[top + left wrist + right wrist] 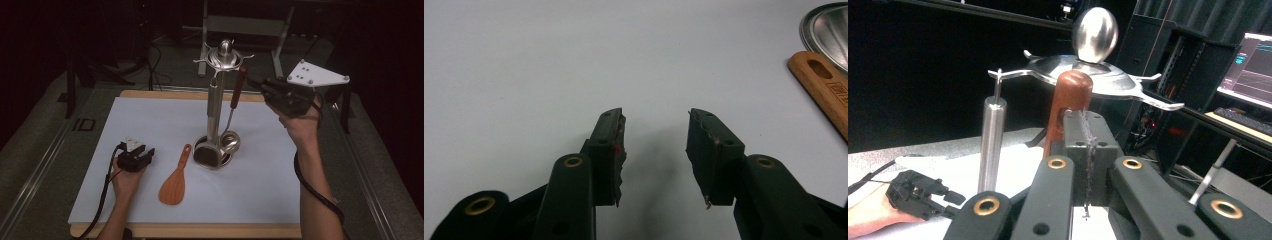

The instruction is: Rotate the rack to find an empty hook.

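Hanging the ladle (235, 107): right tongs (1087, 131), clenched, seemingly at its handle, should steady it; left tongs (655, 150) rest released.

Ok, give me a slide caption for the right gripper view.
Right gripper, jaws shut, beside a brown-handled utensil at the steel rack.

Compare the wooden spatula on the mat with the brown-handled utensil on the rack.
The wooden spatula lies flat on the white mat; the brown-handled utensil hangs upright from the rack. The spatula is all wood, flat-bladed; the hanging utensil has a metal shaft and round head. Both have brown handles.
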`<state>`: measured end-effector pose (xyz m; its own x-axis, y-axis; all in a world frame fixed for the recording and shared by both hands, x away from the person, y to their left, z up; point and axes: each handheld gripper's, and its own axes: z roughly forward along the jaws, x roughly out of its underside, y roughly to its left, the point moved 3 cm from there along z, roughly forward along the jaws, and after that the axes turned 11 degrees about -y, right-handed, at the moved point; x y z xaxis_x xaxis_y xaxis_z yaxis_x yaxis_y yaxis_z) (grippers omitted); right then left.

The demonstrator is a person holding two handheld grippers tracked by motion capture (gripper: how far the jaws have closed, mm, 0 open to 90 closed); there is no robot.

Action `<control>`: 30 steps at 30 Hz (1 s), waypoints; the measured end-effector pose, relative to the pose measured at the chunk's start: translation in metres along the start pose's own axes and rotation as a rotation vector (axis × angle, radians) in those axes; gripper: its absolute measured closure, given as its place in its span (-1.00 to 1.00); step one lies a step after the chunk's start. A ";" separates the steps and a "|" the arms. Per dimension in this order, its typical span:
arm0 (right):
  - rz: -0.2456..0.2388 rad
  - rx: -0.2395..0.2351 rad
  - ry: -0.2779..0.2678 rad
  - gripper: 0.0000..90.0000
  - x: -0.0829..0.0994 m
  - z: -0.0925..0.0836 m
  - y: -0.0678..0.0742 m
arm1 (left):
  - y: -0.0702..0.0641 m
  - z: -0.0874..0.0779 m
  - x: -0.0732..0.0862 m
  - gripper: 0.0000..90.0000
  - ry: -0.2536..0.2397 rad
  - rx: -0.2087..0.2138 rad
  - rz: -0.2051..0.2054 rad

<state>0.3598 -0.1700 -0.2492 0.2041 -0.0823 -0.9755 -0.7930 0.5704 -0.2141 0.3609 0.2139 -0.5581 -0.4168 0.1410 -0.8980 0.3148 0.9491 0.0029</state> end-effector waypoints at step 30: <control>-0.035 -0.034 -0.010 1.00 -0.006 0.005 0.015 | 0.000 0.000 0.000 0.31 0.001 -0.001 0.006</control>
<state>0.3493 -0.1568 -0.2467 0.2374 -0.0938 -0.9669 -0.8043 0.5392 -0.2498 0.3611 0.2136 -0.5584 -0.4158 0.1465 -0.8976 0.3163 0.9486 0.0083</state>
